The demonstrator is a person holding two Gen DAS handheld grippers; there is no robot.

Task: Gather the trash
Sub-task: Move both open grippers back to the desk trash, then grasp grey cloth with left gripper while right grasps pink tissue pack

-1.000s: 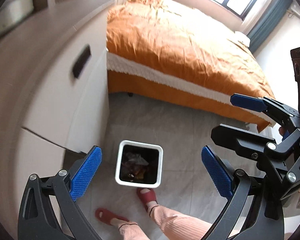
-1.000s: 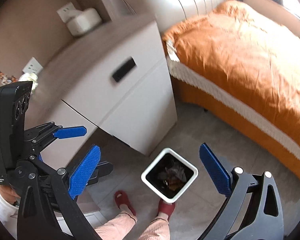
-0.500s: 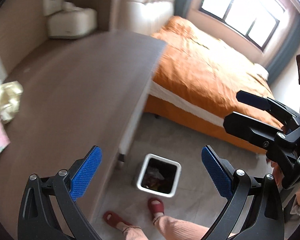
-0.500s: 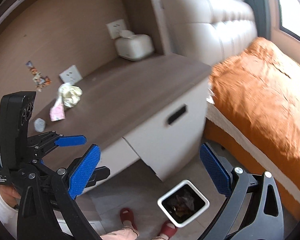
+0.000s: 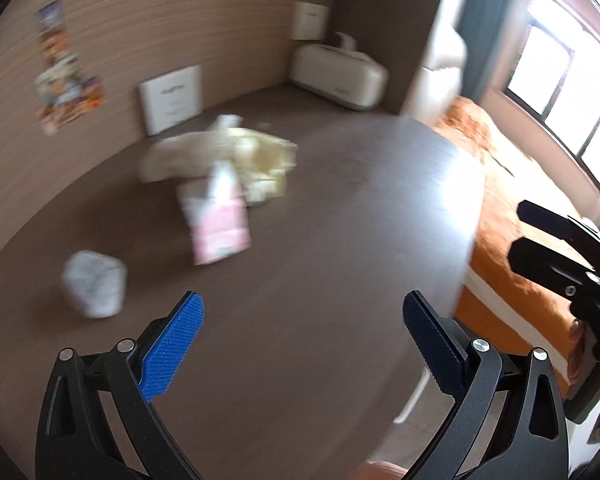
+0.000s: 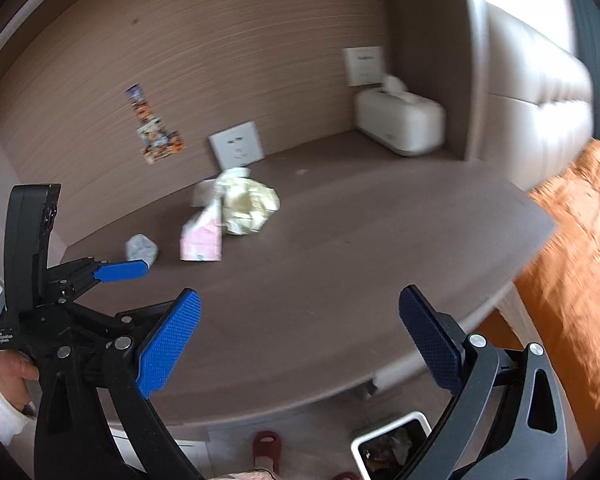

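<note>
Trash lies on the brown cabinet top (image 5: 340,240) (image 6: 340,248): a crumpled yellowish paper (image 5: 252,156) (image 6: 248,204), a pink and white wrapper (image 5: 218,220) (image 6: 202,238), and a small grey-white wad (image 5: 94,284) (image 6: 141,249). My left gripper (image 5: 304,344) hovers open and empty above the top, short of the wrapper; in the right wrist view it shows at the left (image 6: 120,284). My right gripper (image 6: 300,336) is open and empty over the top's front part. A white square bin (image 6: 392,444) holding trash stands on the floor below the cabinet edge.
A white tissue box (image 5: 340,76) (image 6: 400,120) sits in the back corner beside wall sockets (image 5: 172,100) (image 6: 238,148). The orange bed (image 5: 512,200) (image 6: 580,260) lies to the right. A person's red slipper (image 6: 266,446) and hand (image 6: 14,376) show below.
Both grippers have swung up from the floor bin to face the cabinet top and wall. The trash items have come into close view; the bin has dropped to the bottom edge.
</note>
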